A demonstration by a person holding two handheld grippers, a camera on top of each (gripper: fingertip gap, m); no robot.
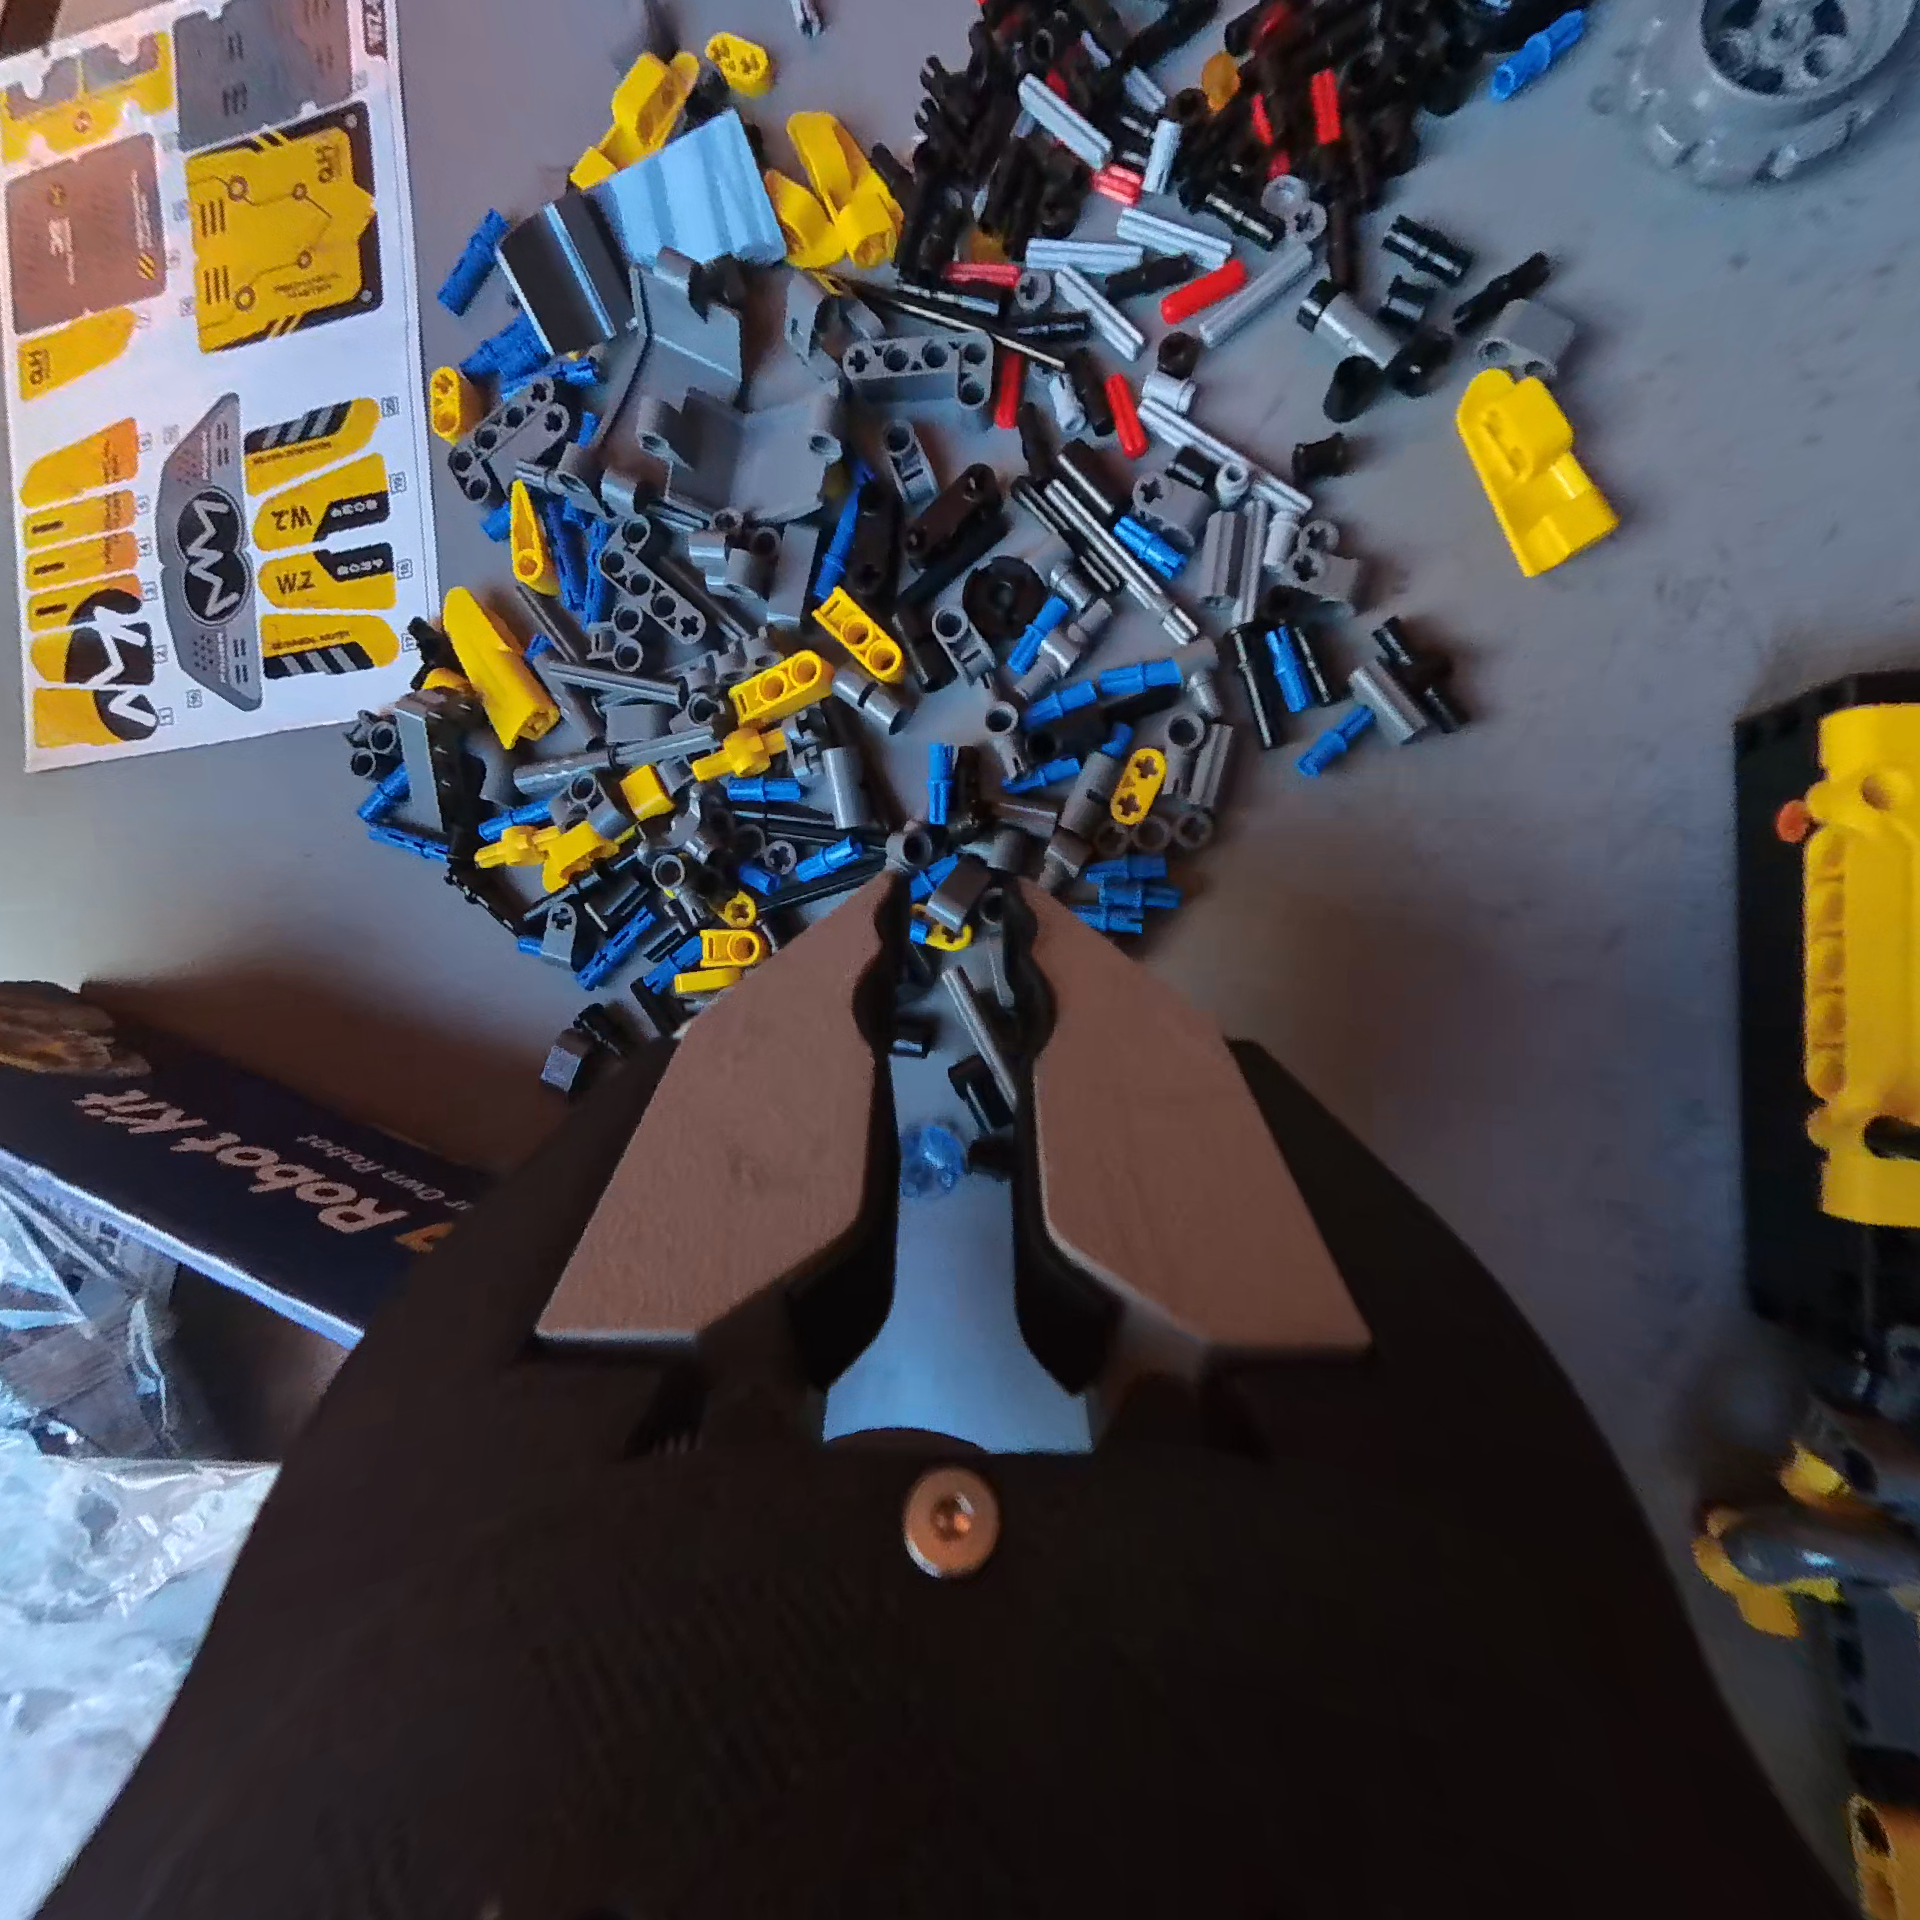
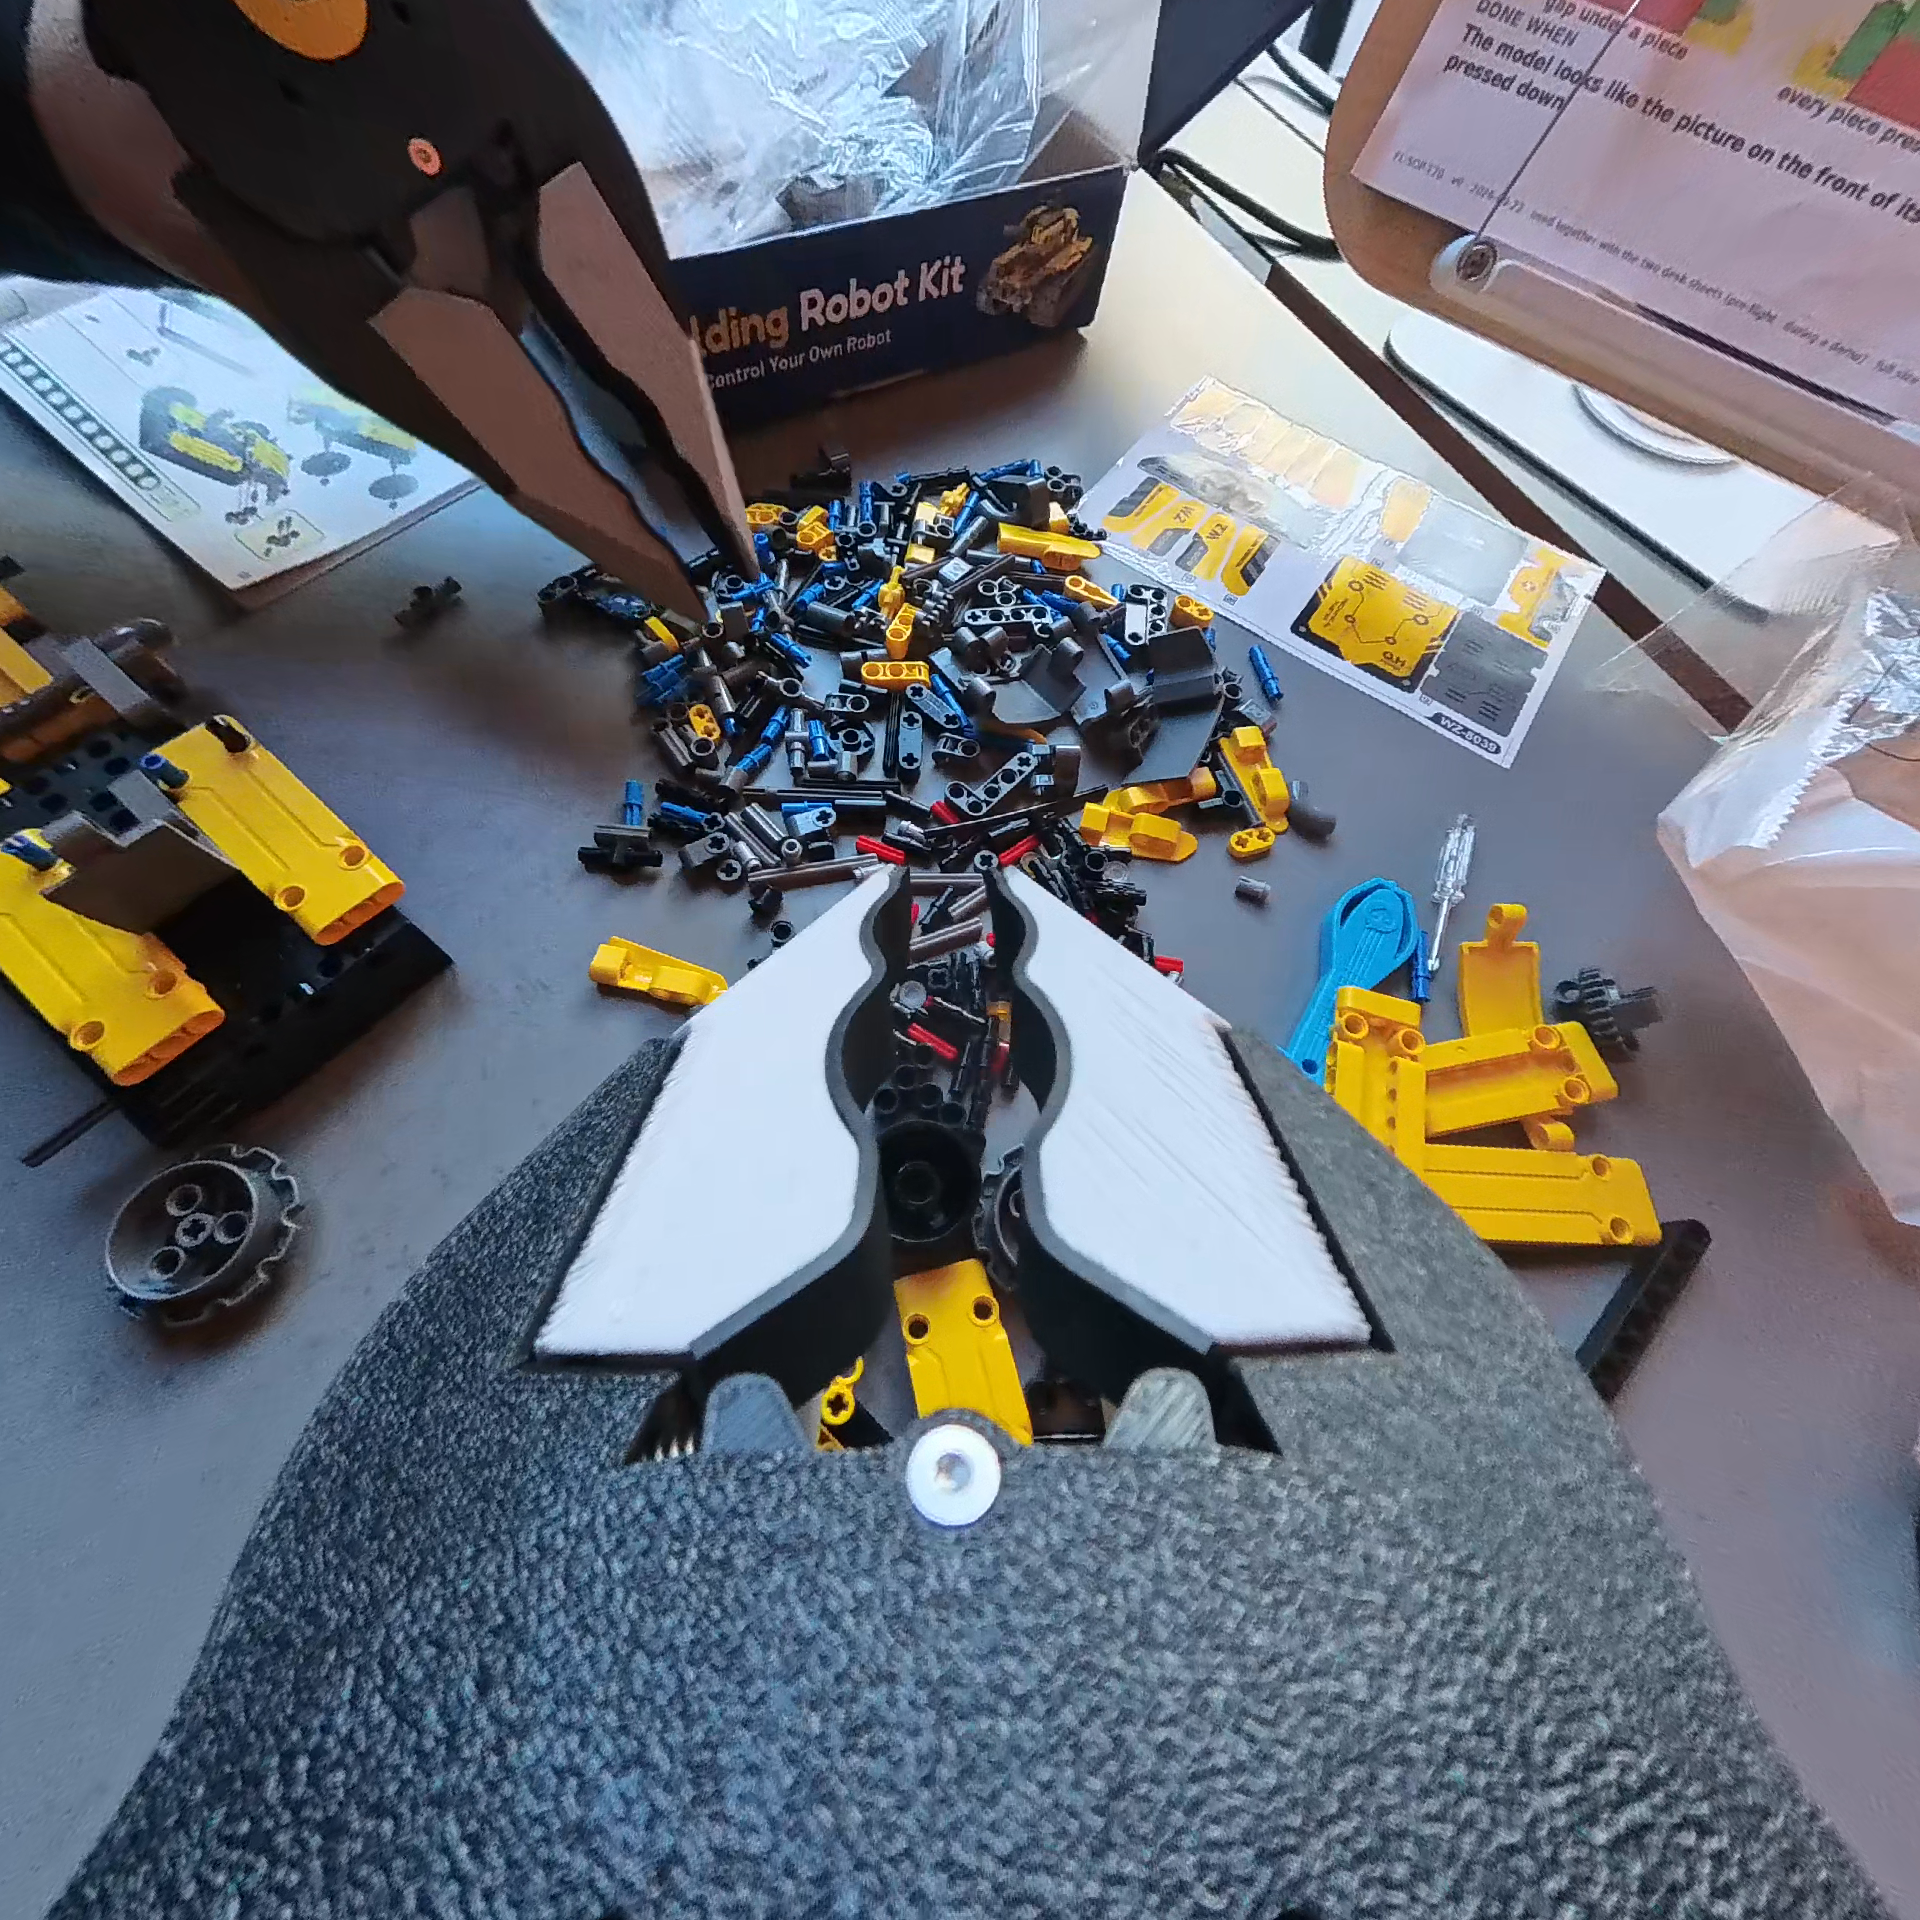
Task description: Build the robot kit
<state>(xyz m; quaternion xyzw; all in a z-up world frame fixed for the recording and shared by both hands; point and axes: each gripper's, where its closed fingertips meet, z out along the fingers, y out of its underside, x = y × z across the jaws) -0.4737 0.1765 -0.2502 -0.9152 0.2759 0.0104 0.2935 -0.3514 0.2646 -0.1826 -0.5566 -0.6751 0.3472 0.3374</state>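
A pile of small black, grey, blue, yellow and red building parts (image 1: 831, 520) lies on the grey table; it also shows in the right wrist view (image 2: 935, 707). My left gripper (image 1: 951, 888) is narrowly open with its tips down in the near edge of the pile, either side of a small grey connector (image 1: 964, 896). It also shows in the right wrist view (image 2: 724, 597), at the pile's far left. My right gripper (image 2: 948, 883) is narrowly open and empty, above the pile's near edge. A black round part (image 2: 925, 1174) and a yellow panel (image 2: 956, 1340) lie under its fingers.
A partly built yellow and black model (image 2: 187, 894) sits left. A kit box (image 2: 883, 301), a booklet (image 2: 208, 447) and a sticker sheet (image 2: 1351, 561) lie behind. Yellow panels (image 2: 1507, 1132), a blue tool (image 2: 1361, 956), a plastic bag (image 2: 1818, 883) are right; a wheel hub (image 2: 197, 1236) front left. The gap from one gripper's tips to the other's is roughly 15 cm. The wheel hub (image 2: 197, 1236) is about 20 cm from both grippers' fingertips.
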